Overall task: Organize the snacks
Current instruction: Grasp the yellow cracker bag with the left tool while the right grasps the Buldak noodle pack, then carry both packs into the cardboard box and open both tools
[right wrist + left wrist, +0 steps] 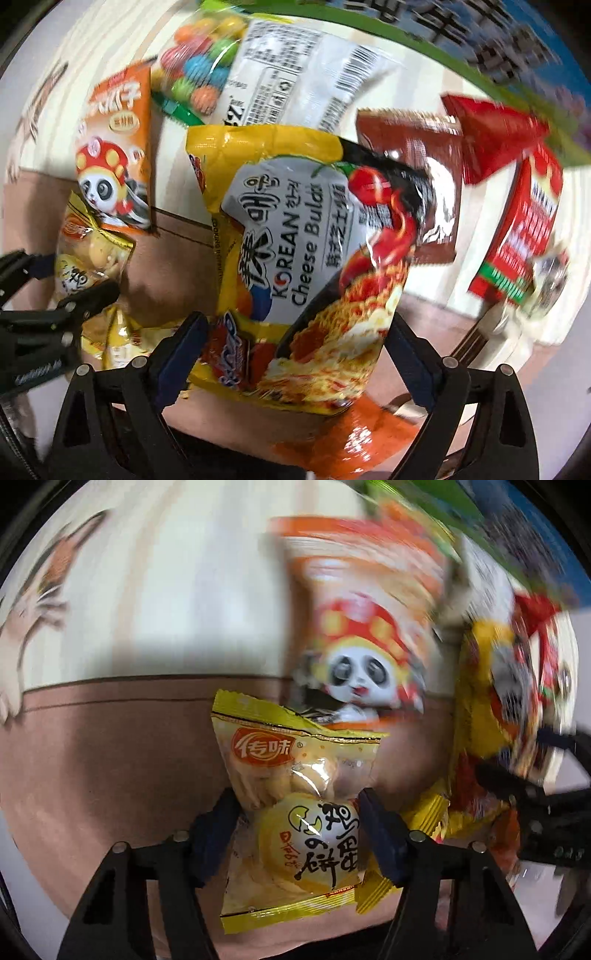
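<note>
Left gripper [299, 808] grips egg-biscuit packet [295, 775]; right gripper [295, 350] grips noodle pack [295, 258] (both lifted)

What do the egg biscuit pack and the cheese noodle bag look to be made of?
Egg biscuit pack: thin glossy plastic film, part clear, biscuits visible inside, crimped edges. Cheese noodle bag: printed plastic film, glossy, with glare streaks and creases. Whether either is foil-lined cannot be told.

Left wrist view: looks forward along its own fingers, very close on a yellow egg-cracker packet [295, 805]; background blurred. Right wrist view: same arrangement, close on a Korean Cheese Buldak noodle bag [295, 266]. Shared: the egg-cracker packet [88, 254], the orange panda packet [362, 635] [118, 155], and each other's gripper at the frame edge.
</note>
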Demonstrator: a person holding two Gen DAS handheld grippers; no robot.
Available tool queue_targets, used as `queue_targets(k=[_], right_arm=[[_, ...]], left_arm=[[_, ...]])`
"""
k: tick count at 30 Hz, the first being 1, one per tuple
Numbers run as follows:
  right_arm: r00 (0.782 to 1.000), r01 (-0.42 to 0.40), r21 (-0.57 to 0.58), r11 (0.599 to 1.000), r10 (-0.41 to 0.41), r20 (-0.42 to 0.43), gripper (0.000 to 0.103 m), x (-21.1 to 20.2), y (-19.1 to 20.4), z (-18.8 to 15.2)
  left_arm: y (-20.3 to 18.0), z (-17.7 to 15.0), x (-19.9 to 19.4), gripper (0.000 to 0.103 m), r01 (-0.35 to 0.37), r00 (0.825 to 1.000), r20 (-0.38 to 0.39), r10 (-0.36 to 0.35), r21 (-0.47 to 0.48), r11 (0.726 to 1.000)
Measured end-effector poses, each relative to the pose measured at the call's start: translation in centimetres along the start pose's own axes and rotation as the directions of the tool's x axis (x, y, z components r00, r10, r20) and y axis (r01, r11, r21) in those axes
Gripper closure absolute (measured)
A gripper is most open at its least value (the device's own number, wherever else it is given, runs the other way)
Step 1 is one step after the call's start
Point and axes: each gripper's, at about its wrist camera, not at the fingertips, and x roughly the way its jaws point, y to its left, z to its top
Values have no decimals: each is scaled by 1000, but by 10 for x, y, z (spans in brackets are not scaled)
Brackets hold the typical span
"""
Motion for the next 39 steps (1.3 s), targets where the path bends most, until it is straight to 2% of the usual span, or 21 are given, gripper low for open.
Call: queue_targets(k=[2,4,8,12,14,19,21,25,30,33,37,39], right_arm=[[1000,-21,35,999,21,11,6,-5,-8,-5],[999,-44,77,996,43,17,6,-6,-13,-7],[999,-30,136,990,27,22,6,-2,-28,-3],[1000,-13,183,983,13,2,6,24,-41,0],[1000,1,198,980,-4,12,11,26,-40,-4],[998,-13,212,977,1,57,15,11,-36,-25],[997,-28,216,976,13,74,15,5,-37,-34],[991,-94,206,974,72,109,15,-14,-51,-55],[968,-215,149,965,190,166,15,-56,-73,-86],[948,-274,110,956,249,196,15,-81,-88,-99],[913,-360,63,931,338,228,15,-120,-122,-114],[902,-371,40,928,350,252,15,-139,-139,-116]], left_arm=[[17,-4,-7,39,-9,999,39,12,-66,998],[28,-10,-9,38,25,998,60,-17,-123,992],[37,-24,2,35,93,996,4,-93,-98,991],[33,-44,5,35,68,998,1,-68,-40,997],[33,-54,0,37,57,998,18,-56,-31,998],[22,-64,-13,52,36,997,77,-30,-78,996],[22,-58,-20,52,26,996,90,-16,-103,994],[14,-73,-30,54,-3,993,113,19,-145,989],[-1,-111,-63,54,-1,988,152,37,-231,973],[-7,-132,-97,54,-1,981,185,52,-268,964],[-38,-140,-154,54,39,964,264,33,-261,965],[-63,-129,-174,54,67,956,294,5,-233,970]])
